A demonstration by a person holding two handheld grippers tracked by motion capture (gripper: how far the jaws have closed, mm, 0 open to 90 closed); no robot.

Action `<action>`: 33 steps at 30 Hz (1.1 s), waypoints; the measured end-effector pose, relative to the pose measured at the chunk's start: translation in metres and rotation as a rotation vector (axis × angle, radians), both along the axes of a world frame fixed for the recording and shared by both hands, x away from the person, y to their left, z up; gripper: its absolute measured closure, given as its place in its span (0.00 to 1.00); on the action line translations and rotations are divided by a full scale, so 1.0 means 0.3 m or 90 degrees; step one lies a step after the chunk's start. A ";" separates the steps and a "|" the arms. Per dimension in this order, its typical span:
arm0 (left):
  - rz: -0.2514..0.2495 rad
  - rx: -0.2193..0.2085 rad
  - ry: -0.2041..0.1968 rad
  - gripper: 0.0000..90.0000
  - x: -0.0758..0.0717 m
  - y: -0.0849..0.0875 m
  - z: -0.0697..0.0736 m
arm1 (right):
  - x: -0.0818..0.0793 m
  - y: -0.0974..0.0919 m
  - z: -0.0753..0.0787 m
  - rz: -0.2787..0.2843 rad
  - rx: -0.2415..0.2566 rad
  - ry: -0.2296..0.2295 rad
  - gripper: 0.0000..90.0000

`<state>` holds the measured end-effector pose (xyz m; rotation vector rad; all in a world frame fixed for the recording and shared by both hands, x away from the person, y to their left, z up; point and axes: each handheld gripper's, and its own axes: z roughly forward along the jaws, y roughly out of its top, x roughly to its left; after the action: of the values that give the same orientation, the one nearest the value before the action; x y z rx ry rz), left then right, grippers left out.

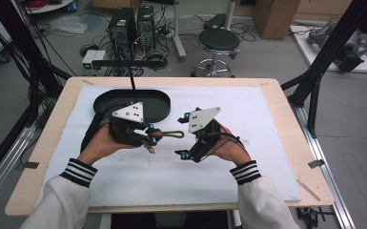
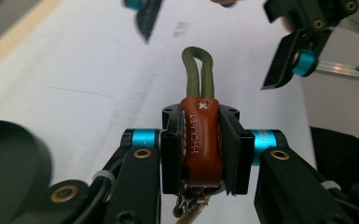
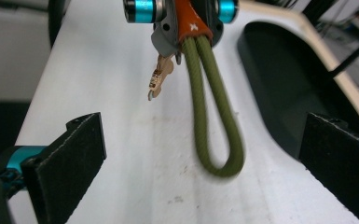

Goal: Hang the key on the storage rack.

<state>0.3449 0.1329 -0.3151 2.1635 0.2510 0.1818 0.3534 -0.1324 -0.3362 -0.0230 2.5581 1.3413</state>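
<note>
The left tool [image 1: 148, 135] is closed on the brown leather sleeve [image 2: 200, 140] of a key strap. In the left gripper view the sleeve stands upright between the two black jaws, clamped on both flat sides, with white lettering running along its length and a small white cross near its top end.

The olive cord loop [image 2: 197, 70] leaves the sleeve at the far end and runs straight ahead of the left tool, so the strap's long axis lies in line with that tool's jaws. In the high view the cord loop [image 1: 172, 134] points away from the left tool toward the right tool [image 1: 187, 134], roughly level above the white mat [image 1: 248, 157] and clear of it.

A small brass clasp [image 3: 158, 77] hangs from the sleeve's near end, below the left tool.

The right tool is open, jaws spread wide. In the right gripper view the loop's rounded end [image 3: 224, 165] lies between the two jaws, touching neither.

A black oval tray [image 1: 157, 106] sits on the desk [image 1: 286, 119] just behind the left tool.
</note>
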 end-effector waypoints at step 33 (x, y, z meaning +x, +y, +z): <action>0.491 -0.177 -0.161 0.80 0.132 0.334 0.037 | -0.090 -0.523 -0.140 -0.303 0.270 0.002 0.00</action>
<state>0.3845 0.2332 -0.3039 1.6532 0.8977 0.7987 0.3265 -0.2894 -0.3782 0.6204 2.0386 1.6280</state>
